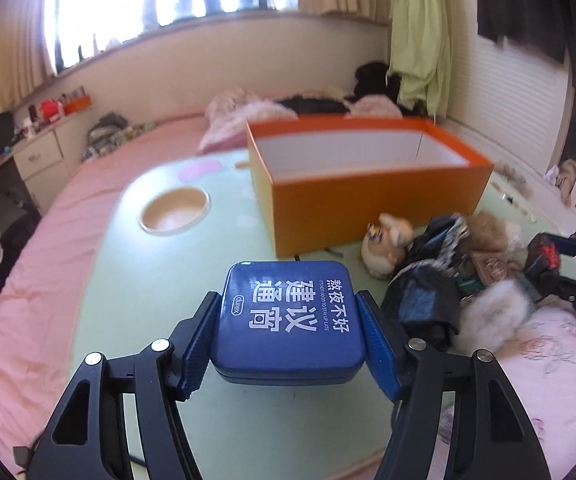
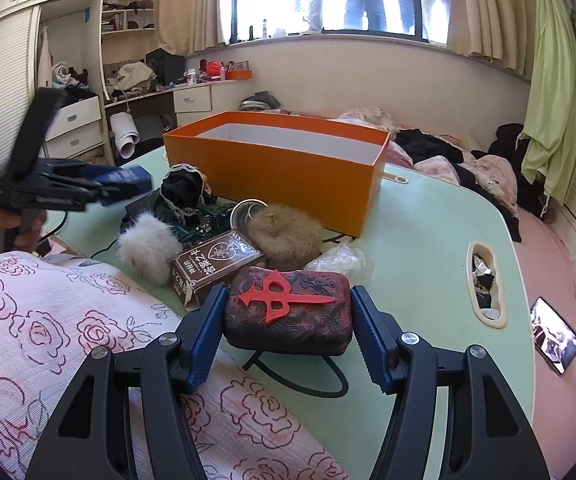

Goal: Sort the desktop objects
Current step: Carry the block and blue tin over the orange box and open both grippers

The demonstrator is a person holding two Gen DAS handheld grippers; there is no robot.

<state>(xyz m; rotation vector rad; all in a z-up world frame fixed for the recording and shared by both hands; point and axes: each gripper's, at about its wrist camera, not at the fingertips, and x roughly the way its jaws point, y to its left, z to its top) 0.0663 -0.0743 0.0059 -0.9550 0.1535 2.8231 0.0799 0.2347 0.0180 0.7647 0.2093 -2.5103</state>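
Note:
My left gripper is shut on a blue square tin with white lettering, its pads pressing both sides, above the pale green table. The right wrist view shows the same tin at the left, held in the air. My right gripper is shut on a dark red-and-black box bearing a red emblem, just above the table's near edge. An open orange box stands on the table behind both, white inside, with nothing visible in it.
A pile lies before the orange box: a white pompom, brown fur ball, brown card box, black cloth, a doll. A round cup recess, a black cable and a phone are nearby.

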